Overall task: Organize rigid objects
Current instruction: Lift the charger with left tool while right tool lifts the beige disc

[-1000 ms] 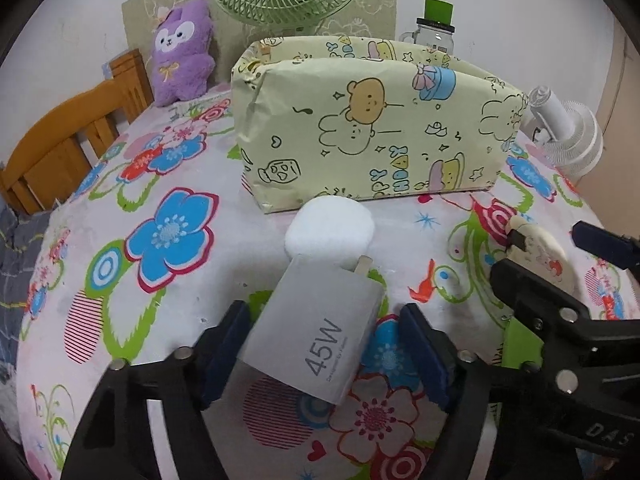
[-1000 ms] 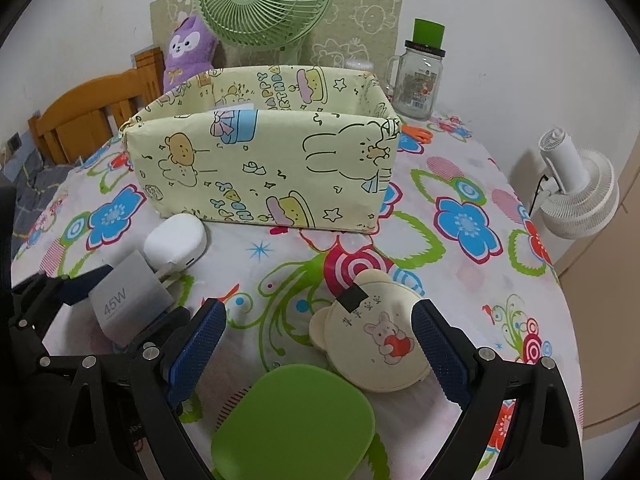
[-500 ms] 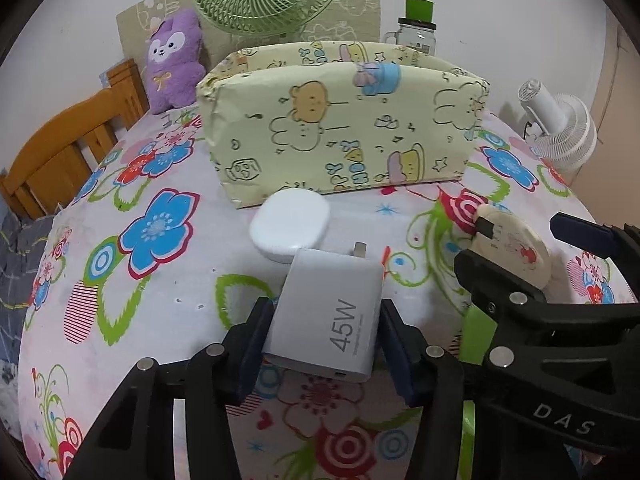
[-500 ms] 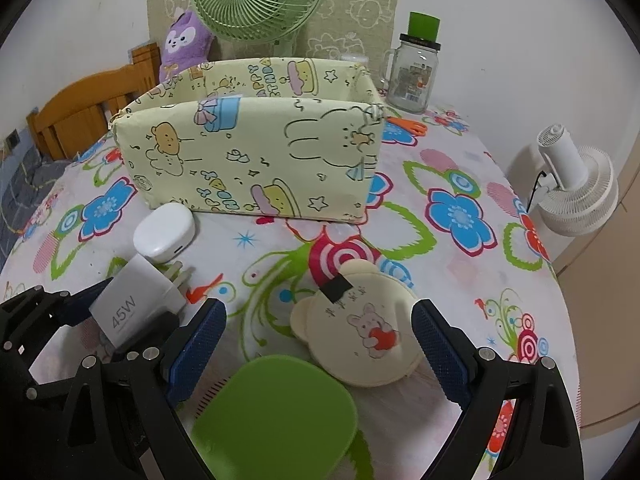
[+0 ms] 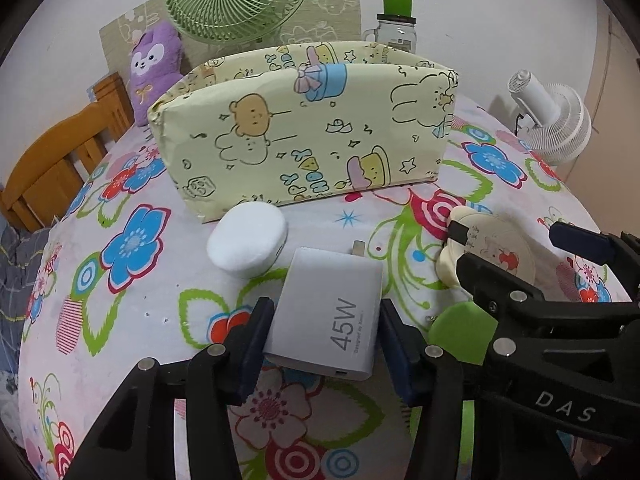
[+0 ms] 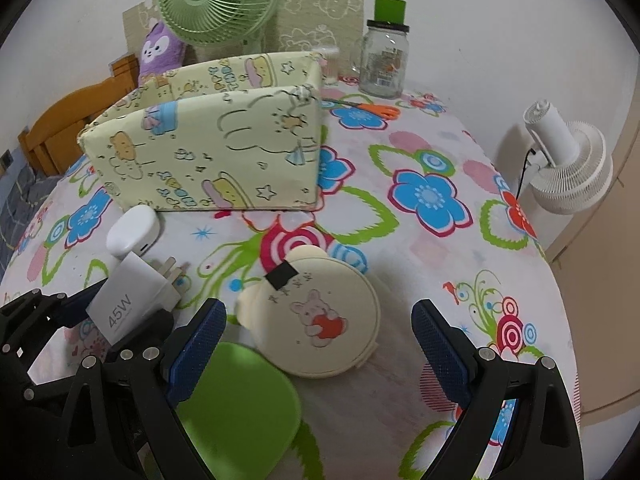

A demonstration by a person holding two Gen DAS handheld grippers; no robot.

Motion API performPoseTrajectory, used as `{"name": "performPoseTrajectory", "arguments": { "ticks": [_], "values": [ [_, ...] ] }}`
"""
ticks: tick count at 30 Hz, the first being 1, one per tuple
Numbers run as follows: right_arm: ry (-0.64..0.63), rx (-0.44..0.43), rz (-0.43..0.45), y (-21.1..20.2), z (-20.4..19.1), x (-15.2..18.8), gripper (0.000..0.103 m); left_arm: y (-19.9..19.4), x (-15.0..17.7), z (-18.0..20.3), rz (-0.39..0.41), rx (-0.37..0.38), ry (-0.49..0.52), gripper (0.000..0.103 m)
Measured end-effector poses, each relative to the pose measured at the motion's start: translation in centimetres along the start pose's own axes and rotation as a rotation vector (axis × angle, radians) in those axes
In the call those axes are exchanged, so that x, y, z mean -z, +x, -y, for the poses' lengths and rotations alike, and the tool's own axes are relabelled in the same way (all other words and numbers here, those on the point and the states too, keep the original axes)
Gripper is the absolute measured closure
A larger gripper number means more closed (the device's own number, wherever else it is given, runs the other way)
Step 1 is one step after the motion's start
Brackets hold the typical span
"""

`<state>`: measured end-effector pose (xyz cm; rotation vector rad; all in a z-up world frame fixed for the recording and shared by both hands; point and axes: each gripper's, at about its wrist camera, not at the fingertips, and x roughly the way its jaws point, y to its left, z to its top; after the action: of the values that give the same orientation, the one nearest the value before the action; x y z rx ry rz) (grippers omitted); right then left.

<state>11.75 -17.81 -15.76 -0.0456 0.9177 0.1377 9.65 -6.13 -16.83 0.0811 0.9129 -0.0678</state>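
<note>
The white charger [image 5: 332,316], marked 45W, is pinched between the two blue pads of the left tool [image 5: 326,344], whose jaws have just been closing on it. Its long axis runs away from the camera along the line of the fingers, tilted slightly to the right; the metal prongs point forward toward the patterned storage box [image 5: 304,136], and the port end faces back toward the tool. The pads are pressed on its two long side faces near the rear half, so that the front half juts out past the fingertips. In the right wrist view the charger [image 6: 128,304] is seen with its prong end raised off the floral tabletop [image 6: 436,240].

A white earbud case [image 5: 248,240] is seen just beyond the charger's front left corner, close to the box's front wall.

The right tool [image 6: 320,336] is spread wide, with nothing pinched. The round cream case [image 6: 324,320] with a rabbit picture lies flat on the tabletop between and just ahead of its pads, touched by neither. A green oval object [image 6: 244,404] lies nearer the camera, beside the left pad of that tool and partly under the cream case's edge.
</note>
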Motion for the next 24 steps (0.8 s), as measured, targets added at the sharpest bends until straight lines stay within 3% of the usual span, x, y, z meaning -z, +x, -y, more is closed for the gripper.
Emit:
{"name": "performPoseTrajectory", "arguments": {
  "ticks": [12, 19, 24],
  "values": [
    [0.056, -0.044, -0.072, 2.3, 0.3, -0.4, 0.007, 0.4, -0.3, -0.5, 0.004, -0.022, -0.005, 0.049],
    [0.037, -0.023, -0.078, 2.6, -0.2, -0.4, 0.004, 0.4, -0.1, -0.6, 0.018, -0.052, 0.016, 0.049],
    [0.006, 0.032, -0.073, 2.6, -0.9, -0.4, 0.016, 0.2, 0.0, 0.3, 0.040, -0.096, 0.067, 0.050]
  ]
}}
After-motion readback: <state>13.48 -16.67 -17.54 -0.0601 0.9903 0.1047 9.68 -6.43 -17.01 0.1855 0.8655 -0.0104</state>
